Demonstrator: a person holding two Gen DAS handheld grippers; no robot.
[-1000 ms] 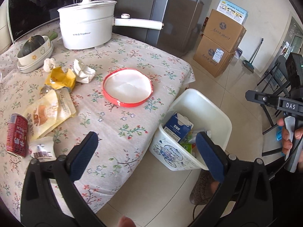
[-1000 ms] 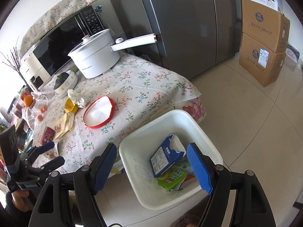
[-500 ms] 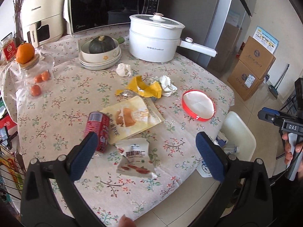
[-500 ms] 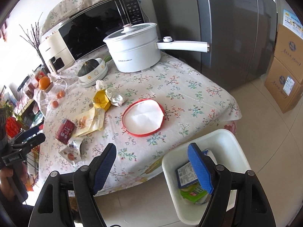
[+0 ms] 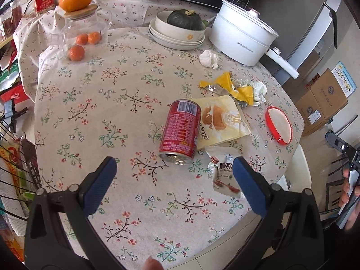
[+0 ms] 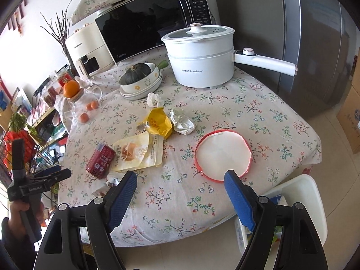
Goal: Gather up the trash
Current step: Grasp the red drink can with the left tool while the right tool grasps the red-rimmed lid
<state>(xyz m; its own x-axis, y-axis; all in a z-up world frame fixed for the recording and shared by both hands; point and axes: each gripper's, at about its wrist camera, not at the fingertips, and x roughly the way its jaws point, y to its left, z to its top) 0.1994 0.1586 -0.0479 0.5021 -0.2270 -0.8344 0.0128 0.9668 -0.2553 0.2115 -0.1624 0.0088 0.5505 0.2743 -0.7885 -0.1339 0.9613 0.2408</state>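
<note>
Light: bright, even daylight; soft shadows.
Glare: sheen on the grey steel refrigerator door [image 6: 315, 45].
Edges: fisheye bending, black vignetted corners.
Focus: sharp.

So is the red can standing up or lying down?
Lying down. The red can rests on its side on the tablecloth, its opened top facing the camera, partly over the yellow snack bag.

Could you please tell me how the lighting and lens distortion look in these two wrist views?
Left wrist view: even daylight, the red can sharp, the table edge bowed by the fisheye, corners black. Right wrist view: the window area at upper left is washed out, the microwave door mirrors the room, and the refrigerator edges curve strongly.
</note>
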